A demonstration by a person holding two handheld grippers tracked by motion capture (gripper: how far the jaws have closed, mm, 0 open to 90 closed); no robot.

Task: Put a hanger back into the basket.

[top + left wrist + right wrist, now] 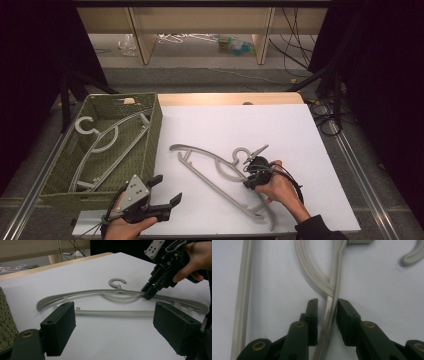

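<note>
A grey plastic hanger lies flat on the white table top, hook pointing away from me. My right gripper reaches down onto its upper arm just beside the neck. In the right gripper view the jaws stand on either side of that arm, narrowly open, with a thin gap at the left pad. The left gripper view looks across at the hanger and at the right gripper. My left gripper hovers wide open near the table's front edge, nothing between its jaws.
A green woven basket stands at the table's left with a second grey hanger inside it; its wall shows at the left gripper view's edge. The white sheet extends behind and right of the hanger. Shelving and cables lie beyond the table.
</note>
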